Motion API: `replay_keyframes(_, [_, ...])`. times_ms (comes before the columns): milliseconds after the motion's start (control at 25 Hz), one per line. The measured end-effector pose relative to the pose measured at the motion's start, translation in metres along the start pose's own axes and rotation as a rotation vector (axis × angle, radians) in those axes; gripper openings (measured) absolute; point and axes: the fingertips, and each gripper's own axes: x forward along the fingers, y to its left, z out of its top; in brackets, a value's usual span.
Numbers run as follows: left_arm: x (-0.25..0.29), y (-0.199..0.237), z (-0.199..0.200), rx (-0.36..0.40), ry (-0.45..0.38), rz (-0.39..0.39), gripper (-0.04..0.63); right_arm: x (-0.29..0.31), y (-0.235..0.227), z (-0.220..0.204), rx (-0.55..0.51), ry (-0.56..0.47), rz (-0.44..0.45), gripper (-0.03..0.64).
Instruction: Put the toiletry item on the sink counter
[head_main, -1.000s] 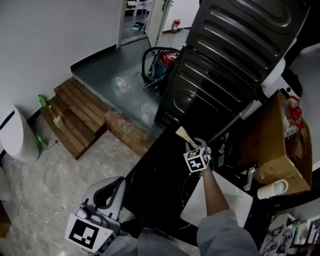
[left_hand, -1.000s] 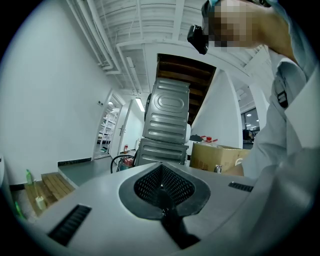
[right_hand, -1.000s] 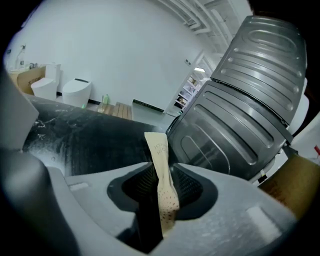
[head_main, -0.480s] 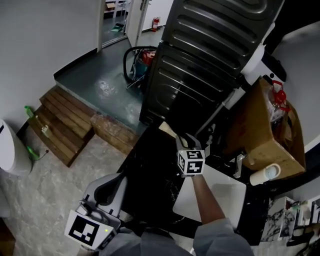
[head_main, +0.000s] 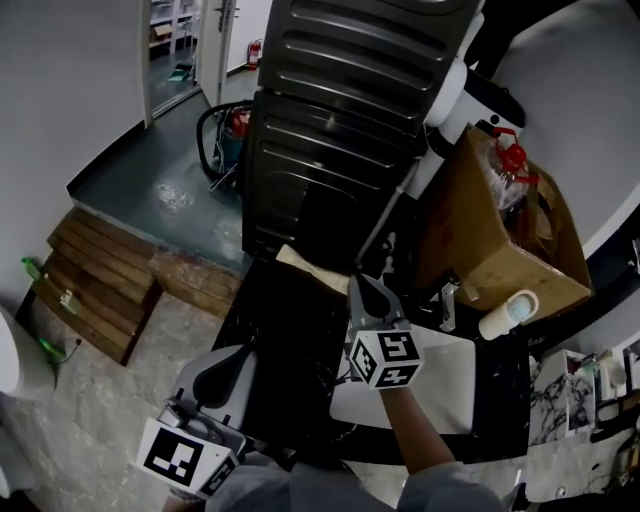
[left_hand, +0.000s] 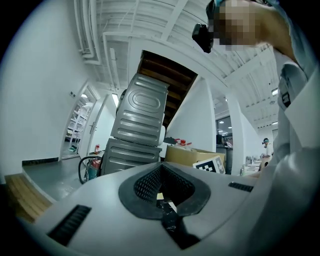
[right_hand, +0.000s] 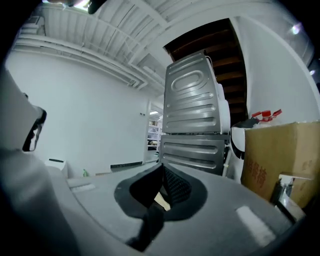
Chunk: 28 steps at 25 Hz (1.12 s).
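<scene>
Now, the ribbed metal appliance (head_main: 340, 130) looms behind the black tabletop (head_main: 270, 330), cardboard box (head_main: 490, 230) at its right, white basin (head_main: 445, 385) nearer. Toiletry item (head_main: 305, 268) lies on the tabletop just left of the right gripper (head_main: 362, 283), whose jaws have just closed on nothing; left gripper (head_main: 225, 372) closed too.

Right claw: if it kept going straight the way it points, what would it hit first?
The right claw would probably meet the lower ribbed grey machine first; nothing seems between, though depth is unclear.

The counter (head_main: 280, 320) is black, the sink (head_main: 450, 385) white, the cardboard box (head_main: 480, 220) brown.
</scene>
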Motion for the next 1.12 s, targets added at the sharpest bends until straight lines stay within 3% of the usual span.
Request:
replay_keyframes(80, [0.007,-0.007,0.0,-0.012,0.011,-0.028,0.005,-0.017,0.0,0.013,0.01,-0.031,-0.016,0.0])
replay_keyframes(280, [0.021,-0.011,0.004,0.047,-0.033,-0.078,0.005,-0.058,-0.001,0.033,0.031,-0.084,-0.075,-0.002])
replay_keyframes(440, [0.028,-0.018,0.004,0.045,-0.029,-0.104,0.005,-0.087,-0.007,0.04,0.119,-0.103,-0.119,-0.002])
replay_keyframes(720, [0.033,-0.026,0.002,0.052,-0.022,-0.128,0.005,-0.13,-0.012,0.053,0.191,-0.139,-0.193,-0.002])
replay_keyframes(1120, [0.035,-0.027,0.001,0.055,-0.015,-0.127,0.005,-0.147,-0.018,0.048,0.209,-0.121,-0.217,-0.002])
